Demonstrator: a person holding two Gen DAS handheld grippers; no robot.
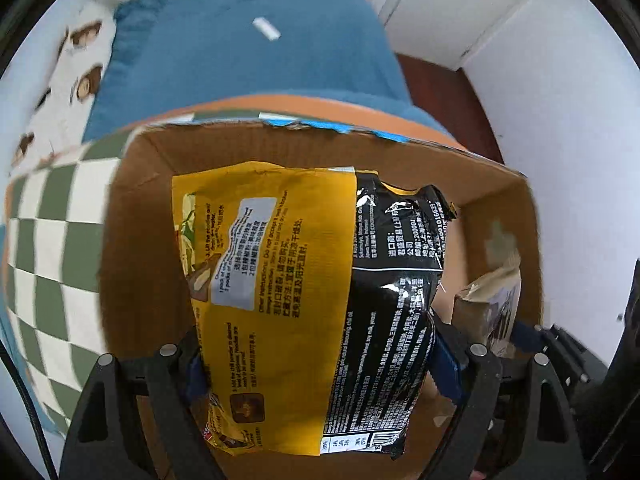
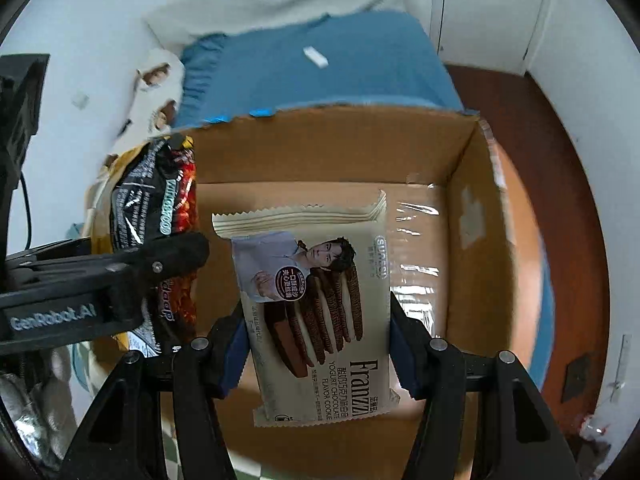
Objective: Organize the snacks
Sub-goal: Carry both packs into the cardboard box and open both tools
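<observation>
My left gripper (image 1: pixel 320 364) is shut on a yellow and black noodle packet (image 1: pixel 304 304), held over an open cardboard box (image 1: pixel 500 208). The blue pads (image 1: pixel 446 364) press its two sides. My right gripper (image 2: pixel 318 350) is shut on a cream Franzzi cookie packet (image 2: pixel 320 312), also above the box (image 2: pixel 460 168). In the right wrist view the left gripper (image 2: pixel 120 280) shows from the side with the noodle packet (image 2: pixel 160 208) hanging in it. In the left wrist view the cookie packet (image 1: pixel 496 296) peeks in at the right.
The box stands on an orange table (image 1: pixel 360 108) with a green and white checked cloth (image 1: pixel 52 240) at the left. Behind lies a blue cushion (image 2: pixel 312 76) with a small white piece (image 2: pixel 316 57) on it. White walls and a dark red floor (image 2: pixel 560 200) flank the right.
</observation>
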